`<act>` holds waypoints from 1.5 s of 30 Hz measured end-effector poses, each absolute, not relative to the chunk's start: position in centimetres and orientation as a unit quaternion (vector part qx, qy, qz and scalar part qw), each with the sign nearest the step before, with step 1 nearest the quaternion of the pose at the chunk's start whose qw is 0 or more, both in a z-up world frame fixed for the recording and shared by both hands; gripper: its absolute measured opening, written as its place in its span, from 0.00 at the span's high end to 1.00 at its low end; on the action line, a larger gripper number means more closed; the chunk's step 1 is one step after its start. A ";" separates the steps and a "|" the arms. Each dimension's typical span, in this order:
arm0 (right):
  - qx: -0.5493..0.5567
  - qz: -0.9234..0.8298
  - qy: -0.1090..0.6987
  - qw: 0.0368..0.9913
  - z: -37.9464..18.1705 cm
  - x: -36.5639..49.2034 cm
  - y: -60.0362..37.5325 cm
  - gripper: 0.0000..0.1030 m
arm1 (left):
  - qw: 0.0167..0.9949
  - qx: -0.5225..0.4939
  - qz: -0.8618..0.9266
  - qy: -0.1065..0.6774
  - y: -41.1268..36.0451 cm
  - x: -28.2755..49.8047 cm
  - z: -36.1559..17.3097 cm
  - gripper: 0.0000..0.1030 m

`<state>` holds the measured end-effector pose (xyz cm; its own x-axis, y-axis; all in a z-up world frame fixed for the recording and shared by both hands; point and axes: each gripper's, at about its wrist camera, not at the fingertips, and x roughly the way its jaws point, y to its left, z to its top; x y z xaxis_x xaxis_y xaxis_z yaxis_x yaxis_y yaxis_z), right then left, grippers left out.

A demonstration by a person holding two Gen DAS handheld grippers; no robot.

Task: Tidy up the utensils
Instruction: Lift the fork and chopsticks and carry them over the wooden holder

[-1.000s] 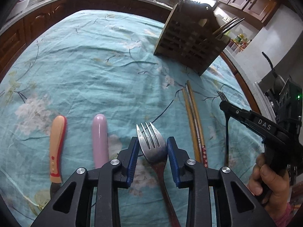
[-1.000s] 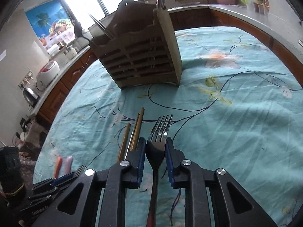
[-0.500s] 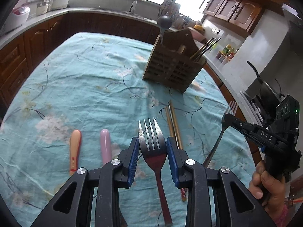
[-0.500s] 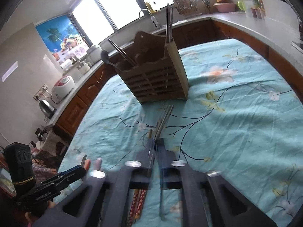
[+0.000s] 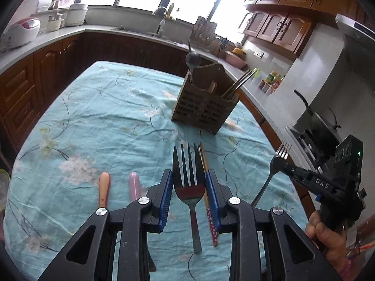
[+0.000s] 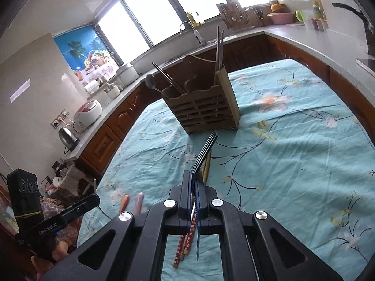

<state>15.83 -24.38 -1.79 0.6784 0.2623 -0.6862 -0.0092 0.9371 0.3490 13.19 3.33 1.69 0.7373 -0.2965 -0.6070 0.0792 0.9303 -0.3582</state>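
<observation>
My left gripper (image 5: 189,175) is shut on a steel fork (image 5: 189,187), its blue pads pressing the sides of the head; the handle hangs below, clear of the teal tablecloth (image 5: 105,121). My right gripper (image 6: 193,180) is shut on a second fork (image 6: 206,147), held edge-on with tines pointing at the wooden utensil holder (image 6: 206,112). In the left wrist view that right gripper (image 5: 281,164) hovers at the right with its fork (image 5: 283,151). The holder (image 5: 204,107) stands ahead at mid-table with a spoon and chopsticks in it. The left gripper (image 6: 90,200) shows low on the left.
A pair of chopsticks (image 5: 212,222) lies on the cloth under the grippers. An orange-handled utensil (image 5: 104,188) and a pink-handled one (image 5: 134,185) lie to the left. A person's hand (image 5: 328,231) holds the right gripper. Kitchen counters (image 5: 58,32) ring the table.
Both grippers rose off the cloth, each carrying a fork. The right gripper's jaws closed on its fork, which now sits edge-on. The holder looks farther away.
</observation>
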 end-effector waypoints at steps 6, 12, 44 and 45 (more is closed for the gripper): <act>0.159 0.082 0.380 0.907 -0.8 15.4 -24.0 0.98 | 0.924 -0.158 -0.104 0.331 3.9 12.5 2.7 0.74; 0.157 0.083 0.364 0.914 0.3 15.2 -24.1 0.98 | 0.923 -0.170 -0.108 0.327 4.4 12.8 3.6 0.74; 0.168 0.061 0.308 0.934 2.9 21.3 -26.7 0.98 | 0.945 -0.189 -0.109 0.244 5.3 25.2 6.3 0.74; 0.169 0.061 0.305 0.935 3.0 21.9 -26.8 0.98 | 0.945 -0.192 -0.108 0.241 5.3 26.1 6.4 0.74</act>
<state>21.87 -26.81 3.04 0.8064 0.2173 -0.5500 -0.0114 0.9356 0.3529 26.13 5.35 6.39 0.8602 -0.2972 -0.4144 0.1119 0.9029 -0.4151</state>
